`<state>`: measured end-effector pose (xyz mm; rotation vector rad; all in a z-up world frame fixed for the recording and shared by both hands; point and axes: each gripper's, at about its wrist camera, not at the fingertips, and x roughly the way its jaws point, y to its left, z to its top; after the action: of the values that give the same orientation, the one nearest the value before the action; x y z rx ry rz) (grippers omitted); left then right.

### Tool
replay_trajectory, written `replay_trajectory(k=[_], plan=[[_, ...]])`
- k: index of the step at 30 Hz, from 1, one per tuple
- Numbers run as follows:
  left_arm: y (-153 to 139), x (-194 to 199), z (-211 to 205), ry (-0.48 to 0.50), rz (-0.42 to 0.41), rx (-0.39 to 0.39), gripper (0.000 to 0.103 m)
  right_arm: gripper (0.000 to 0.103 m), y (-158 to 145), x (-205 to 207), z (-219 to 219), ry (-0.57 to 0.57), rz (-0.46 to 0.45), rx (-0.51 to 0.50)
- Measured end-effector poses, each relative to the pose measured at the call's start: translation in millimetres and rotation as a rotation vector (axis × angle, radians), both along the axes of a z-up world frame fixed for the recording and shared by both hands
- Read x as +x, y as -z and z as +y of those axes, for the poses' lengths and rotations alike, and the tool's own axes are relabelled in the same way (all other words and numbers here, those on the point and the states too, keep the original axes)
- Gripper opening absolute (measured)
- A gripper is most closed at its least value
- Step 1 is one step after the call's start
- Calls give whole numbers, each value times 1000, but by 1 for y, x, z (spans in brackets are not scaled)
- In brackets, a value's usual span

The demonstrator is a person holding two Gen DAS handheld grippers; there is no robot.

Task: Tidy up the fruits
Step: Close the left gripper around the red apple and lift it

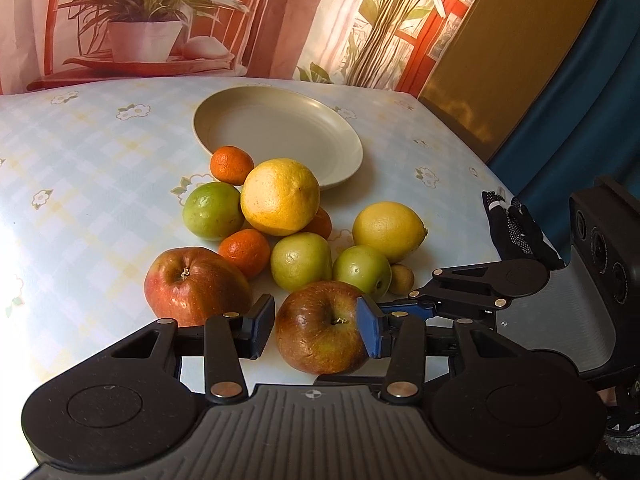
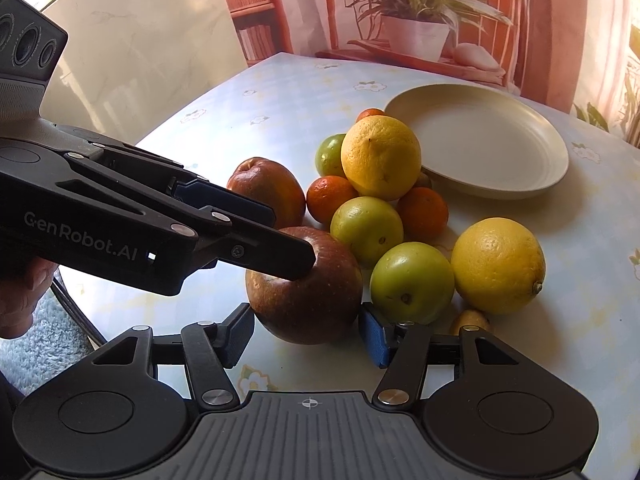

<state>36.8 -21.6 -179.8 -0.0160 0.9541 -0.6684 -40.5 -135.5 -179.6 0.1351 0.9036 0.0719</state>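
Observation:
A pile of fruit lies on the table before an empty cream plate (image 1: 280,128) (image 2: 480,148): two red apples, green apples, oranges, mandarins and a lemon (image 1: 388,230) (image 2: 498,266). My left gripper (image 1: 316,326) is open, its pads on both sides of the near red-brown apple (image 1: 320,328) (image 2: 304,292); the right pad touches it, the left one stands just off. My right gripper (image 2: 306,334) is open around the same apple from the other side, with small gaps. The second red apple (image 1: 196,284) (image 2: 268,192) lies to the left.
The table carries a pale blue flowered cloth (image 1: 80,200). Its right edge (image 1: 460,128) falls off near a brown and blue wall. A curtain printed with potted plants (image 1: 144,20) hangs behind. A large orange (image 1: 280,196) tops the pile.

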Motion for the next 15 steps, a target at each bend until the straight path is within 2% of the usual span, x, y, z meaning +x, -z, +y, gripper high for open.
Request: replay_trajectory(k=[7, 15], plan=[[3, -8, -13, 76, -5, -5, 48, 53, 3, -20, -7, 35, -5, 15], [12, 0, -1, 27, 74, -67, 48, 53, 8, -26, -12, 59, -20, 45]])
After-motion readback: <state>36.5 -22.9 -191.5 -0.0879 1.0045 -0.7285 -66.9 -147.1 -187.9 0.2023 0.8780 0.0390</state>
